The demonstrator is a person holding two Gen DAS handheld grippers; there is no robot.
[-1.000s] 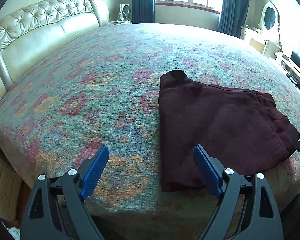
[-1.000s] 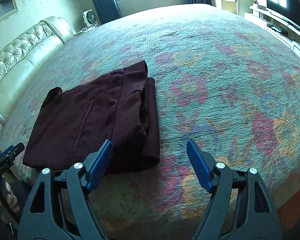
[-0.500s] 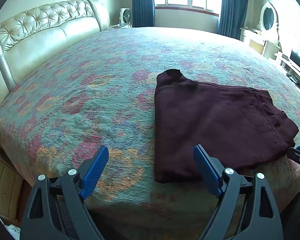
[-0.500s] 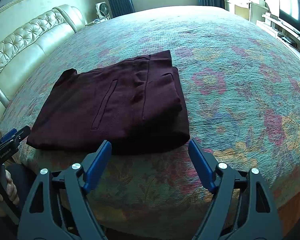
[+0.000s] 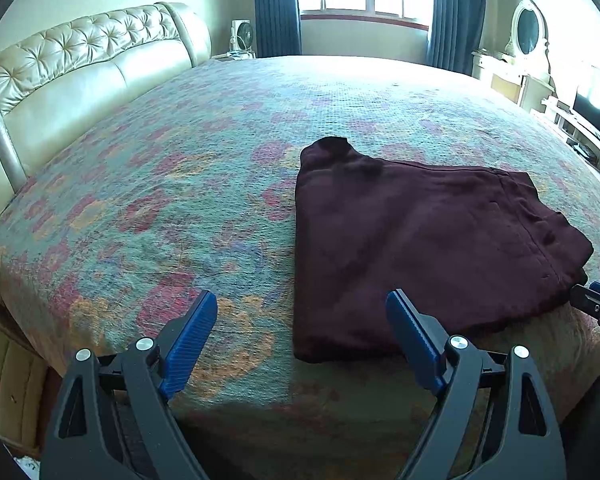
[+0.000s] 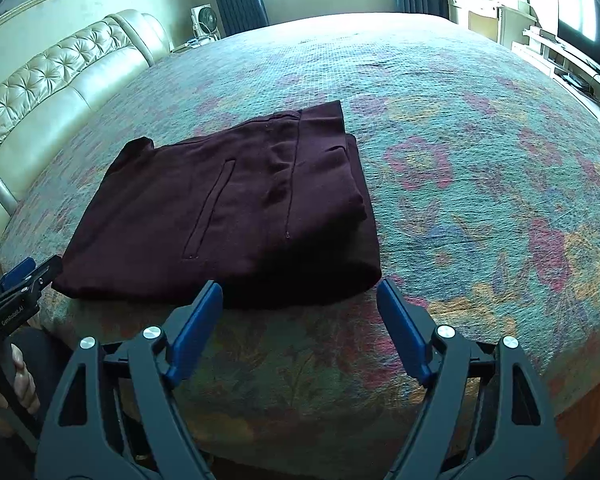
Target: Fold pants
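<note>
1. The left tongs (image 5: 302,330) are spread wide with nothing between their blue pads, just short of the near left corner of the pants (image 5: 428,240).
2. The right tongs (image 6: 300,316) are also spread and empty, just short of the pants' near right corner.
3. The dark maroon pants lie folded into a flat rectangle near the front edge of the bed (image 6: 480,168).
4. The bed's floral cover stretches beyond the pants to a tufted cream headboard (image 5: 80,64) on the left.
</note>
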